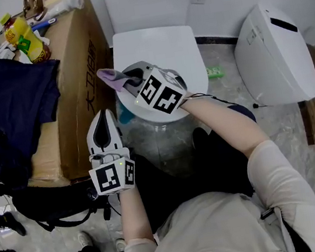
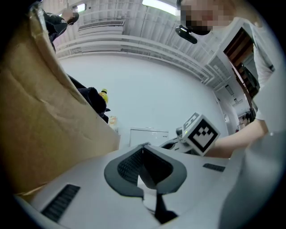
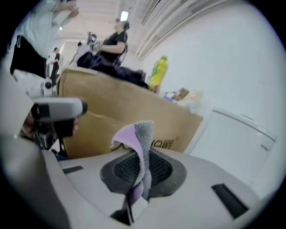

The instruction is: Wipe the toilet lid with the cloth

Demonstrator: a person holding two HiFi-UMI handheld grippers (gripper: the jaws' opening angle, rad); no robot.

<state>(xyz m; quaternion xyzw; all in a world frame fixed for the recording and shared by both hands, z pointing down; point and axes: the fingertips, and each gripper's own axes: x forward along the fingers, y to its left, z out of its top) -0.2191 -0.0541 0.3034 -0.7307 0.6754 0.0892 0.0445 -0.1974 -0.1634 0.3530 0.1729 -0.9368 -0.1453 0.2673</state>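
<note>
Head view: right jaws tight on cloth (image 1: 112, 78) at toilet lid (image 1: 160, 48), left jaws together.

Overhead onto toilet lid (image 1: 157, 48); two low close-ups

The left hand-held gripper (image 1: 107, 116) points forward, its jaws pressed together on nothing. The right hand-held gripper (image 1: 132, 81), forearm angled forward and leftward, has its jaws clamped on the cloth (image 1: 110, 76).

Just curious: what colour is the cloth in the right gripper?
The cloth is lilac with a grey side, clearest in the right gripper view.
</note>
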